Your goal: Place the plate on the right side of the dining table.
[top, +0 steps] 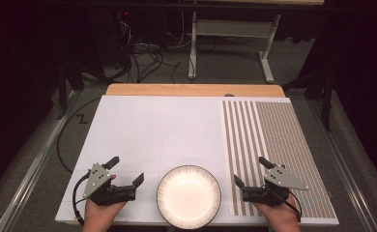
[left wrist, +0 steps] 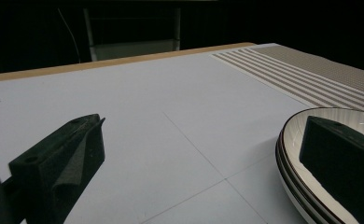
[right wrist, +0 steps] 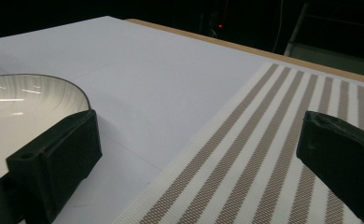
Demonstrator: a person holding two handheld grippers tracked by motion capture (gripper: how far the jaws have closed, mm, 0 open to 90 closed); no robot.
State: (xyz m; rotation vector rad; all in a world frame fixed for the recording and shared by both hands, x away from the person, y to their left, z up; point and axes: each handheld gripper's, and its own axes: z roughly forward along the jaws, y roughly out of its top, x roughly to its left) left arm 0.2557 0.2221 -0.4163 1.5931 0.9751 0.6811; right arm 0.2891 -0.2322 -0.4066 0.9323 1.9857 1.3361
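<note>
Plate (top: 189,195) sits at the near edge of the white table (top: 157,130), centred between the two grippers, upright, white inside with fine dark ribbing round the rim. Nothing on it. In the left gripper view the rim shows stacked dark-edged bands, could be more than one plate, cannot tell for sure

Left gripper (top: 125,171) is just left of the plate, held by left hand (top: 99,212), jaws spread wide, nothing between them. Grey three-cornered plate on top, cable looping off the table edge at left. From its own camera the right-hand jaw overlaps the plate rim in the picture; touching or not, cannot tell. Other jaw is over bare white table

Right gripper (top: 251,172) is just right of the plate, held by right hand (top: 281,212), jaws also wide apart and holding nothing. It is over the striped placemat (top: 268,145), which covers the right part of the table: broad tan and white stripes on its left side, fine weave further right. In the right gripper view one jaw is beside the plate rim, the other over the mat stripes

Wooden table edge (top: 191,90) shows along the far side. Beyond it, dark floor with cables (top: 143,58) and a white desk frame (top: 232,34)
</note>
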